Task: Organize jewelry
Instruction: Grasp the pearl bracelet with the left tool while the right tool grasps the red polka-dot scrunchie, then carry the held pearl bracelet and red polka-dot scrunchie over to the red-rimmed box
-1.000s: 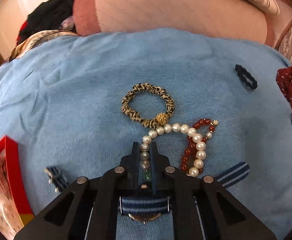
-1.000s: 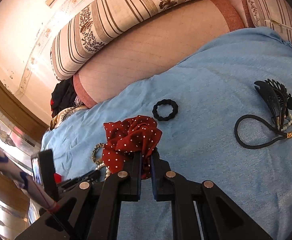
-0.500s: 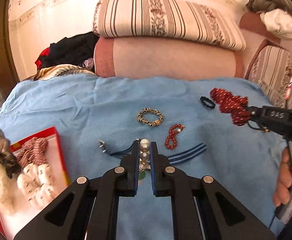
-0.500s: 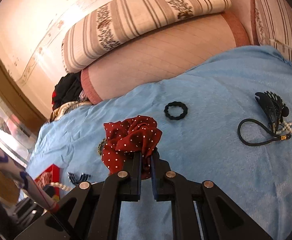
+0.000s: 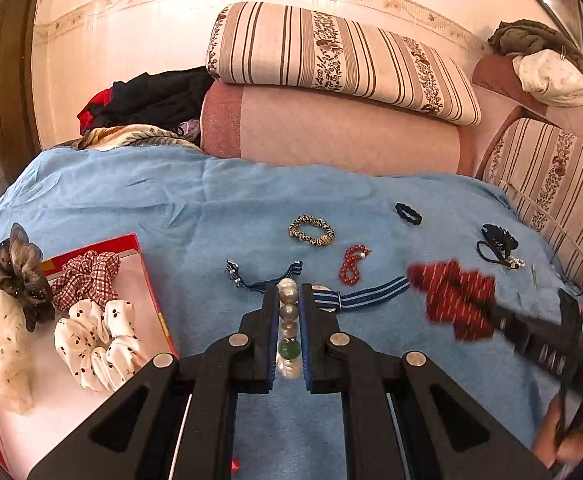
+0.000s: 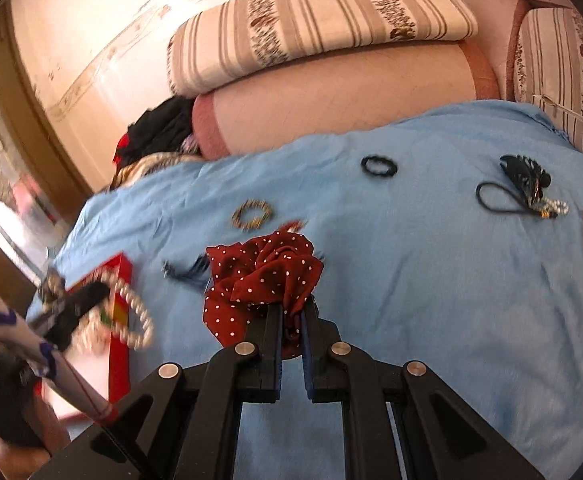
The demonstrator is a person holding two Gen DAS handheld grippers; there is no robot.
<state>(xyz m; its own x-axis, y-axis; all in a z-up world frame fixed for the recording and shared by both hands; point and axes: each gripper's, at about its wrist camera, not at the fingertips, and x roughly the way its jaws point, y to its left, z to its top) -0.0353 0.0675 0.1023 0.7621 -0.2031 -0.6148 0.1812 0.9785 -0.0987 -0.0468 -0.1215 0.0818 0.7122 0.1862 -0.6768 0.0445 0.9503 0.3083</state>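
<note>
1. Left hand-held gripper [image 5: 289, 322]: jaws pinched on pearl bracelet [image 5: 288, 300], beads stacked between the pads, one green bead low in the gap; bracelet carried clear of the blue blanket [image 5: 131, 200].
2. Right hand-held gripper [image 6: 291, 316]: jaws clamped on red polka-dot scrunchie [image 6: 263, 276], fabric bunched above the tips, lifted off the blanket.
3. Left of left hand-held gripper: red tray [image 5: 147, 276] with checked, white cherry-print and dark gauzy scrunchies.
4. Just ahead of left tips: blue striped watch strap [image 5: 371, 296] lying flat.
5. Further ahead: red bead bracelet [image 5: 353, 264], then leopard-print hair tie [image 5: 311, 231].
6. Ahead-right of right hand-held gripper: black hair tie [image 6: 379, 167]; far right, black claw clip [image 6: 525, 174] with black cord loop, touching.
</note>
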